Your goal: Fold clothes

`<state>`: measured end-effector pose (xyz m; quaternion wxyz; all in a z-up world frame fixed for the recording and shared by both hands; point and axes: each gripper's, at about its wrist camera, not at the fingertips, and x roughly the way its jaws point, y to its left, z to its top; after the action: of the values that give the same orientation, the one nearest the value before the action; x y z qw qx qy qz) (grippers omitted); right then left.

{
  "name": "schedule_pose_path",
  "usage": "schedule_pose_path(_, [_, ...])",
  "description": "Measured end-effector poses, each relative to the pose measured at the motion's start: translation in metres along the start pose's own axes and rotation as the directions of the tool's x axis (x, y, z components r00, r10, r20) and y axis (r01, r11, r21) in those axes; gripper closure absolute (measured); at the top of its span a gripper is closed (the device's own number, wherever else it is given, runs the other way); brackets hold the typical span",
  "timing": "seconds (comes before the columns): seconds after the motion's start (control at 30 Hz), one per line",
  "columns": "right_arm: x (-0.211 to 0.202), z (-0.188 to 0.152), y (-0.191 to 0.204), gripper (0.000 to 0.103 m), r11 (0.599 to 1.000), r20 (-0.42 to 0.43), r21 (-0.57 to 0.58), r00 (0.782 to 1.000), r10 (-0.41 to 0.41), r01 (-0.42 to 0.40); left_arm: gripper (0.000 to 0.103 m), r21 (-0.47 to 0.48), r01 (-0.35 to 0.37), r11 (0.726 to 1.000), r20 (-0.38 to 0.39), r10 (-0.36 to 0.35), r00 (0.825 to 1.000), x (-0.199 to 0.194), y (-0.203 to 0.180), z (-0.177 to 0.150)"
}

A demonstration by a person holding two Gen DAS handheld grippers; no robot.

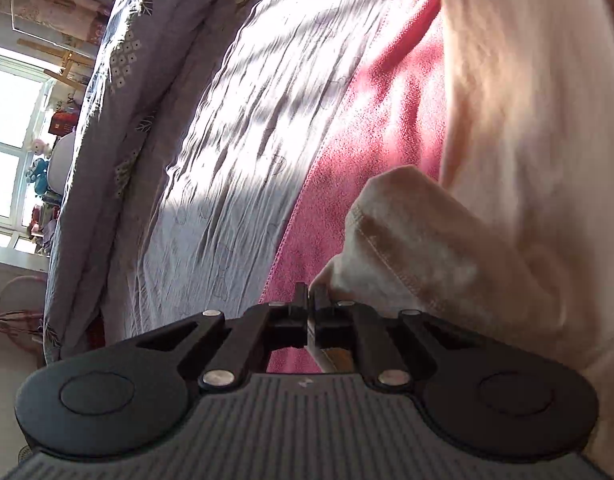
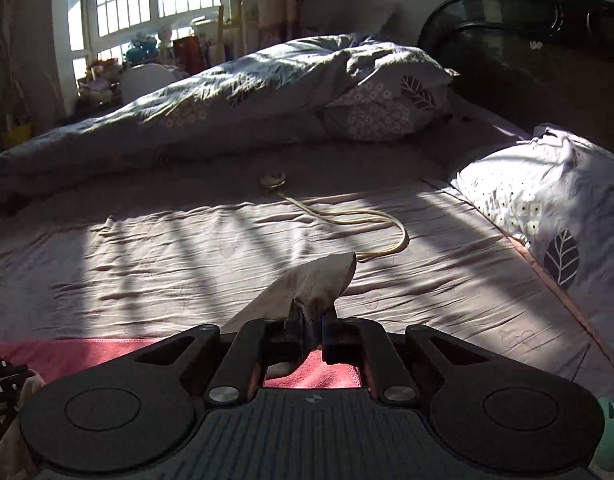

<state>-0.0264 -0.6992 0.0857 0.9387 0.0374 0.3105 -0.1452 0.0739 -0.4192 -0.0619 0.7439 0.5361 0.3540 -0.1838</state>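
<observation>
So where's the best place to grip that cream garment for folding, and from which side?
At its stitched hem corners, one per hand, from the near bed edge. The left tongs are shut on the cream garment beside its seam; the right tongs pinch a pointed corner. Edges are thin and doubled, so they probably hold best and let it spread over the pink towel.

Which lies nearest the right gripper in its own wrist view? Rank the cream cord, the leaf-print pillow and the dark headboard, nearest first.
1. Cream cord: looped on the sheet just ahead of the right gripper.
2. Leaf-print pillow: farther off, on the right.
3. Dark headboard: farthest, upper right.
</observation>
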Motion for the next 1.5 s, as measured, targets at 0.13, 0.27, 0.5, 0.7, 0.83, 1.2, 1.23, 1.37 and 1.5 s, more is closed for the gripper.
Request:
schedule_pose_path(0.13, [0.014, -0.016, -0.031, 0.093, 0.994, -0.087, -0.051, 0.991, -0.105, 0.101, 0.092, -0.036, -0.074, 0.997, -0.053, 0.072, 0.996, 0.020, 0.008, 0.021])
schedule_pose_path(0.27, [0.052, -0.077, -0.029, 0.092, 0.964, -0.314, -0.210, 0.923, -0.223, 0.162, 0.089, -0.180, -0.039, 0.983, -0.071, 0.027, 0.997, 0.022, 0.036, 0.019])
schedule_pose_path(0.5, [-0.002, -0.084, 0.006, 0.020, 0.978, -0.242, -0.201, 0.966, -0.095, 0.046, 0.024, -0.165, 0.093, 0.982, 0.026, -0.090, 0.996, -0.021, 0.096, -0.082])
schedule_pose_path(0.7, [0.013, -0.031, 0.103, 0.011, 0.849, -0.322, -0.290, 0.880, 0.349, -0.442, 0.024, -0.032, 0.299, 0.954, -0.045, -0.300, 0.953, -0.020, 0.132, -0.161])
schedule_pose_path(0.83, [0.056, -0.030, 0.184, 0.011, 0.741, -0.412, -0.339, 0.800, 0.436, -0.579, 0.024, -0.074, 0.350, 0.934, -0.056, -0.354, 0.933, 0.015, 0.132, -0.168])
schedule_pose_path(1.2, [0.084, -0.079, 0.283, 0.079, 0.623, -0.604, -0.384, 0.696, 0.388, -0.681, 0.056, -0.183, 0.361, 0.914, 0.027, -0.362, 0.932, 0.047, 0.116, -0.183])
schedule_pose_path(1.23, [0.078, -0.082, 0.284, 0.083, 0.617, -0.609, -0.388, 0.693, 0.385, -0.684, 0.063, -0.143, 0.340, 0.930, 0.032, -0.339, 0.940, 0.040, 0.108, -0.184])
schedule_pose_path(1.37, [0.057, -0.079, 0.277, 0.090, 0.634, -0.588, -0.386, 0.708, 0.390, -0.670, 0.082, -0.113, 0.279, 0.954, 0.042, -0.276, 0.960, 0.023, 0.094, -0.185])
schedule_pose_path(1.5, [0.040, -0.075, 0.266, 0.091, 0.624, -0.573, -0.413, 0.721, 0.389, -0.664, 0.098, -0.205, 0.270, 0.941, 0.087, -0.257, 0.962, 0.013, 0.109, -0.193])
